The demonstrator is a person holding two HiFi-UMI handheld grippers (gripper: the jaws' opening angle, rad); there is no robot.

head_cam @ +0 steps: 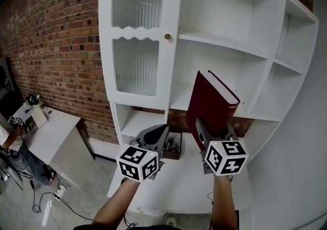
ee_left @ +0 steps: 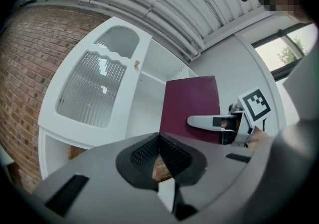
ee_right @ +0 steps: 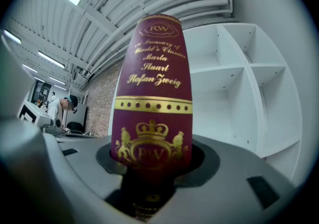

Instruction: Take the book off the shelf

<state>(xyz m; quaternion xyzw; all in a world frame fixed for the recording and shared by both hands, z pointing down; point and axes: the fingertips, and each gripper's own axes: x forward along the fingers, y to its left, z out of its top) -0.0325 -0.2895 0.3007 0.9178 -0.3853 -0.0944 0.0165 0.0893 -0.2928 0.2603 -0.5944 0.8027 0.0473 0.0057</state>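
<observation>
The right gripper point(ee_right: 152, 166) was clamped on the lower end of the dark red hardcover book point(ee_right: 154, 83). The book's long axis rose upright, straight out of the jaws, with the rounded spine and its gold lettering turned toward this gripper at the middle right of the head view. The left gripper point(head_cam: 156, 139) had its jaws pressed together on nothing and stood just beside it at lower centre, so the right hand was clearly the nearer one. Further out, in the upper right, the white painted shelf unit point(head_cam: 219, 40) showed flat bare boards, and I judge the stiff, smooth book was already clear of them.

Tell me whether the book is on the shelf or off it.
Off. The right gripper holds the book in front of the shelf.
</observation>
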